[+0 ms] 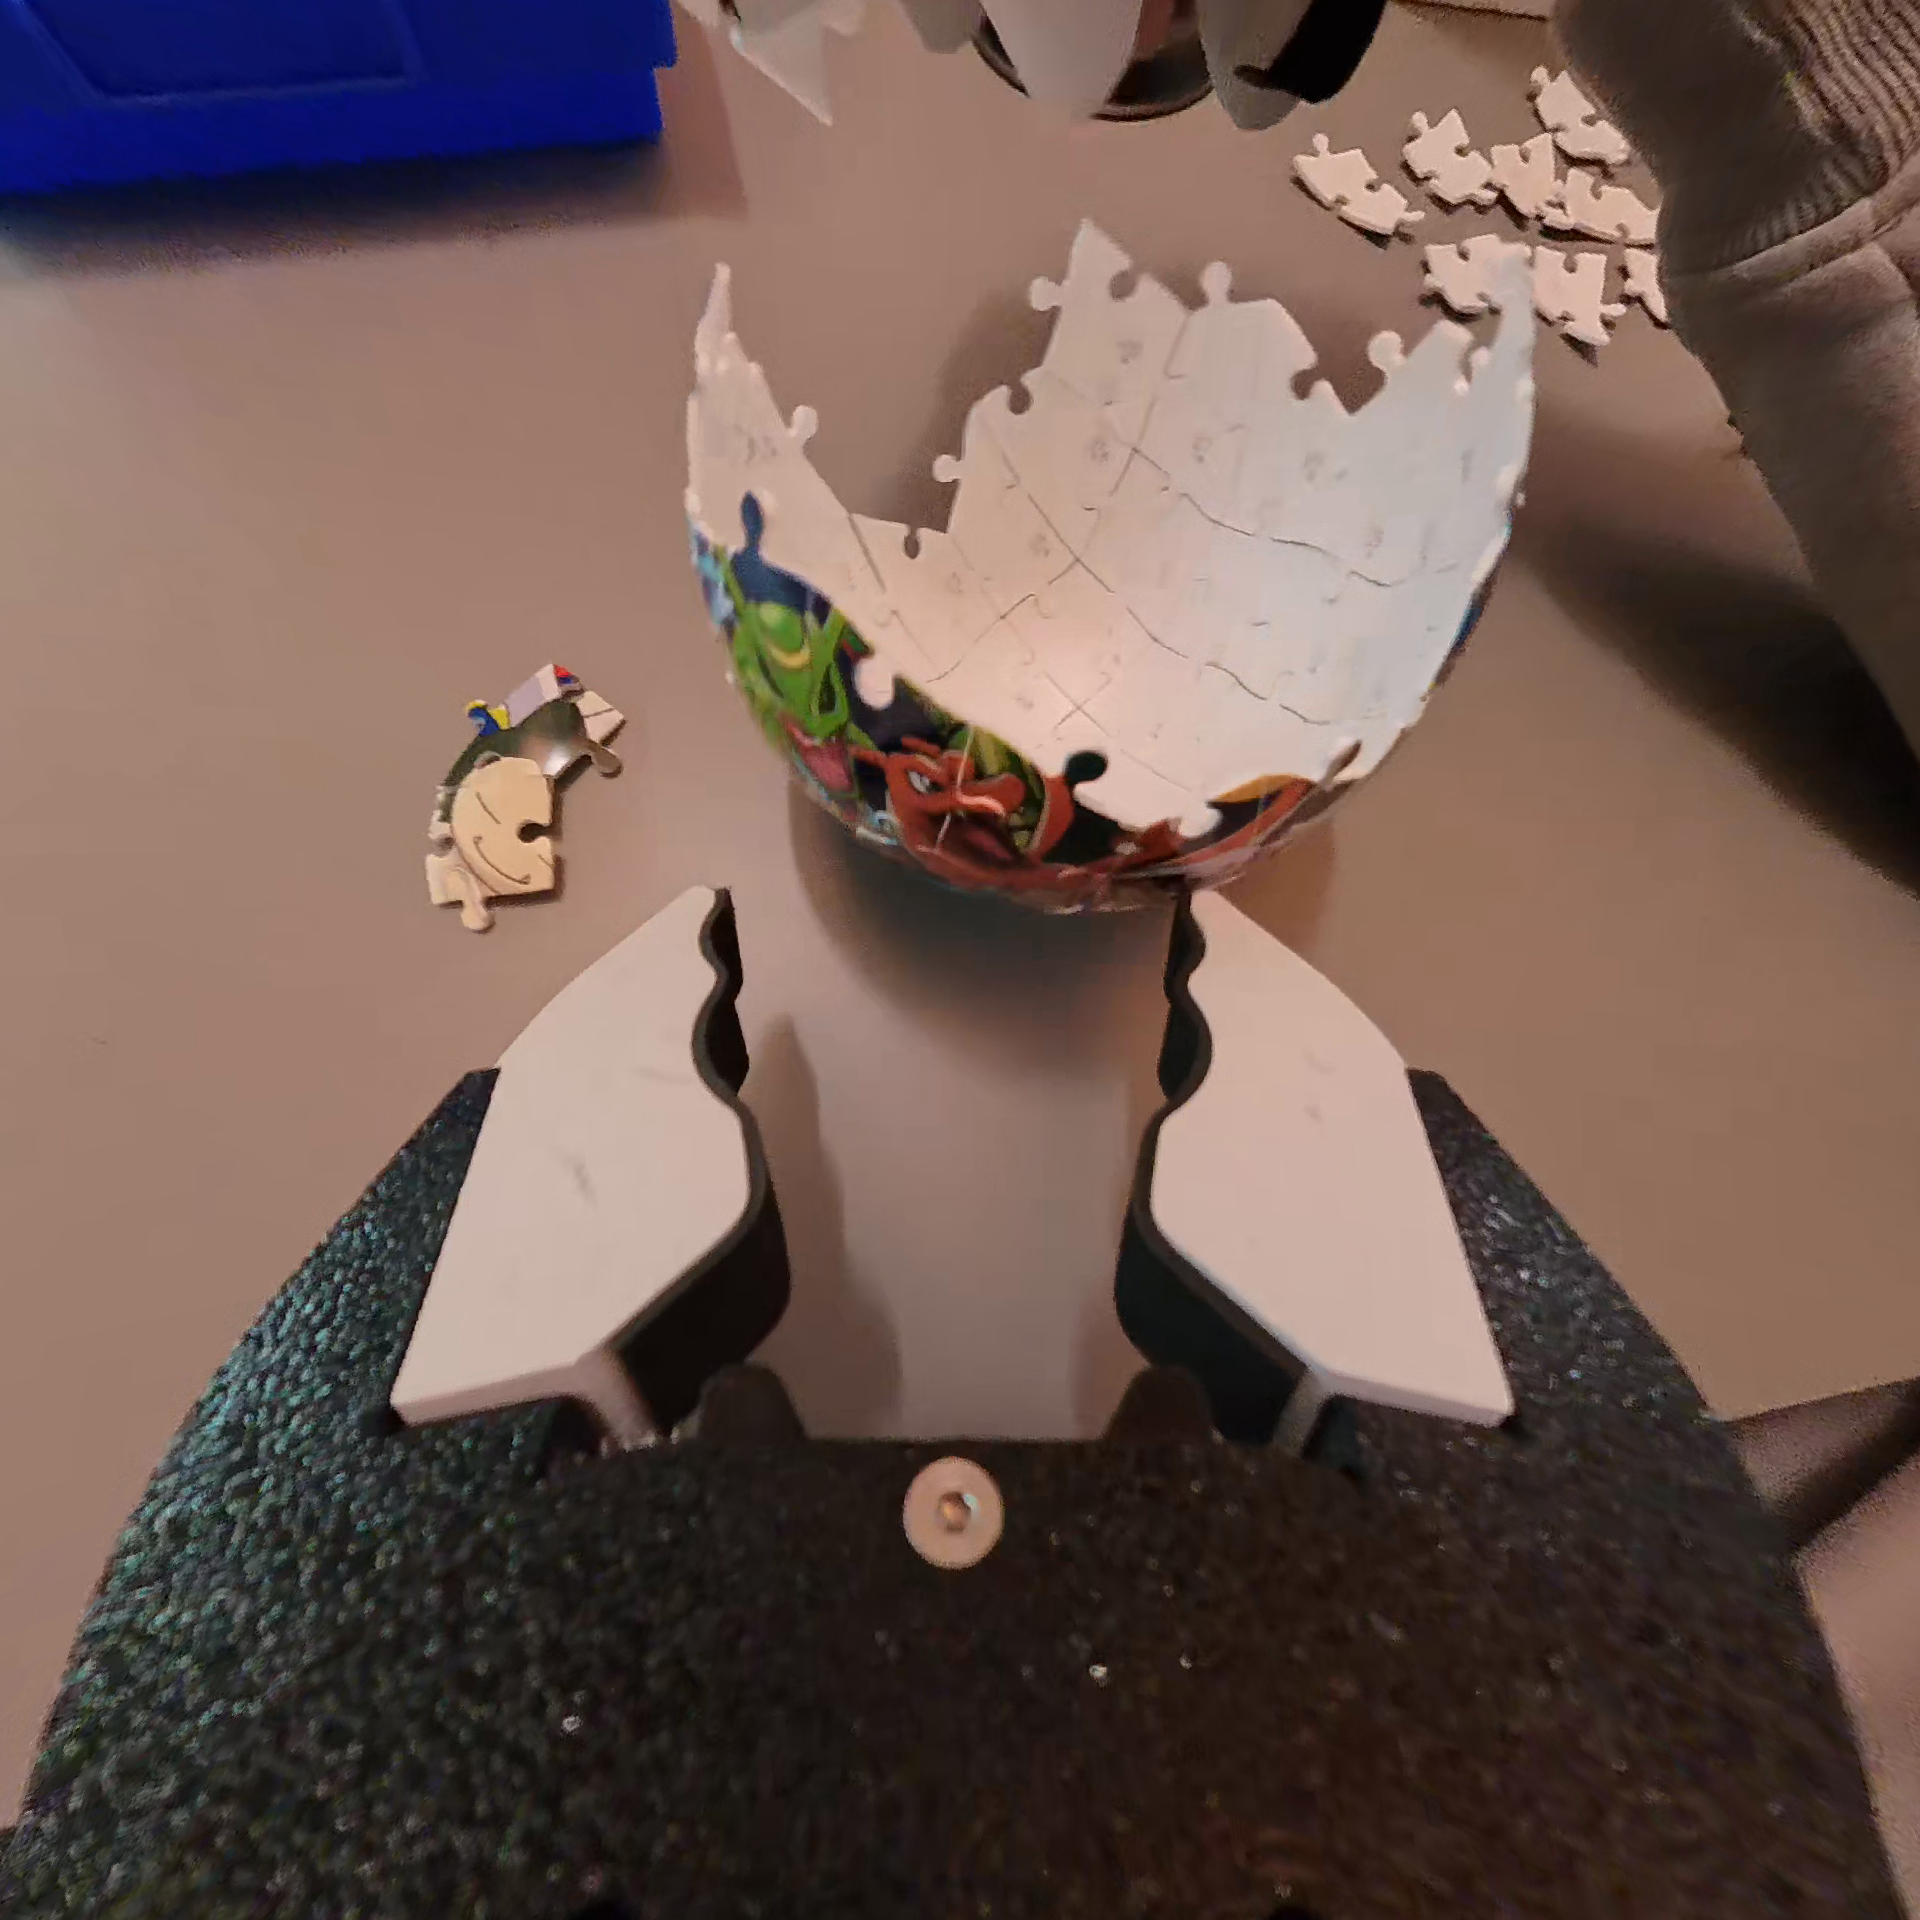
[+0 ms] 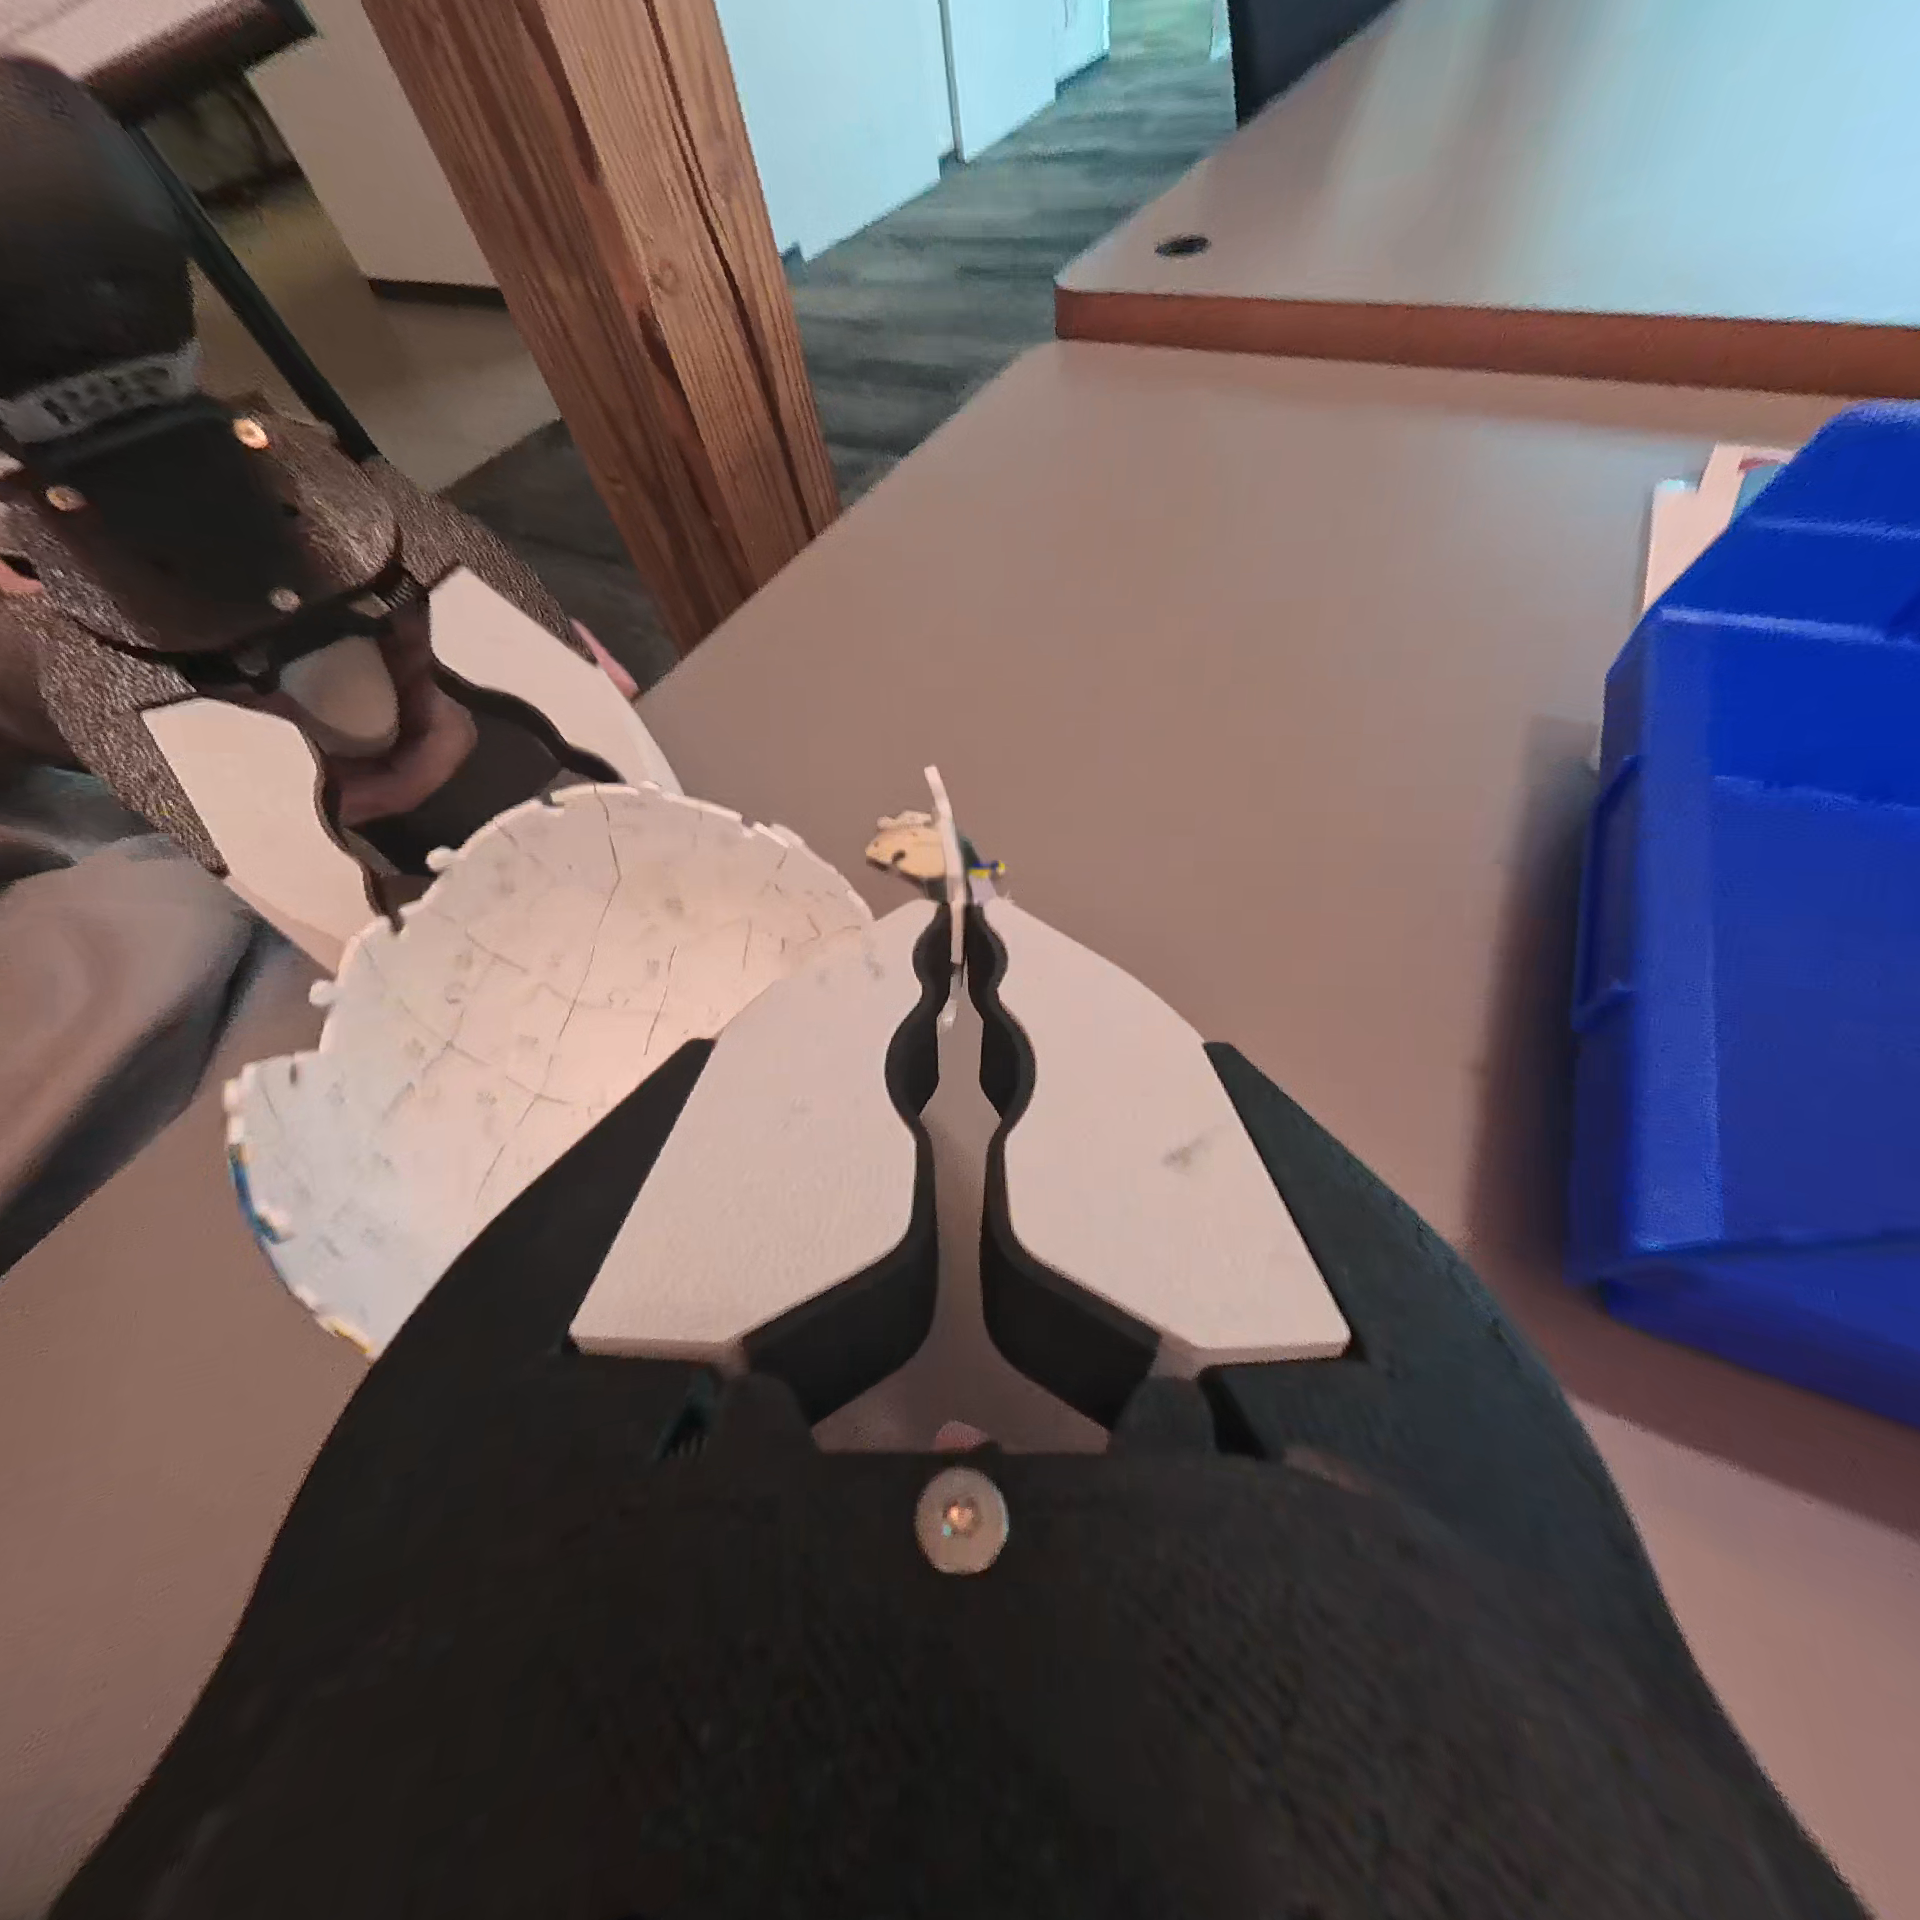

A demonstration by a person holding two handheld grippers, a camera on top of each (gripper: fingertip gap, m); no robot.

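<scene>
Partly assembled spherical jigsaw shell (image 1: 1122, 582), bowl-like with white inner face up and printed outer face down, rests on the grey-brown table (image 1: 312, 499) at frame centre in the left wrist view. Left gripper (image 1: 956, 914) sits low at the bottom of that frame, its fingers spread wide with nothing between them, tips just short of the shell's near rim; whether the right-hand tip touches the shell cannot be told. Small cluster of joined printed pieces (image 1: 520, 790) lies at left centre, apart from the shell; loose white-backed pieces (image 1: 1507, 197) lie at upper right beside a grey sleeve (image 1: 1787, 312); blue plastic bin (image 1: 332, 94) occupies the upper left. In the right wrist view, the right gripper (image 2: 961, 925) is pinched nearly closed on a thin curved puzzle piece (image 2: 948, 862), held edge-on and upright at frame centre, just right of the shell. Judged from the pose, a clean fit would call for turning the piece so its curve follows the shell wall, while the wide fingers steady the shell from outside with light pressure, since the interlocked wall could buckle. Wooden post (image 2: 623, 312) stands at upper left.
</scene>
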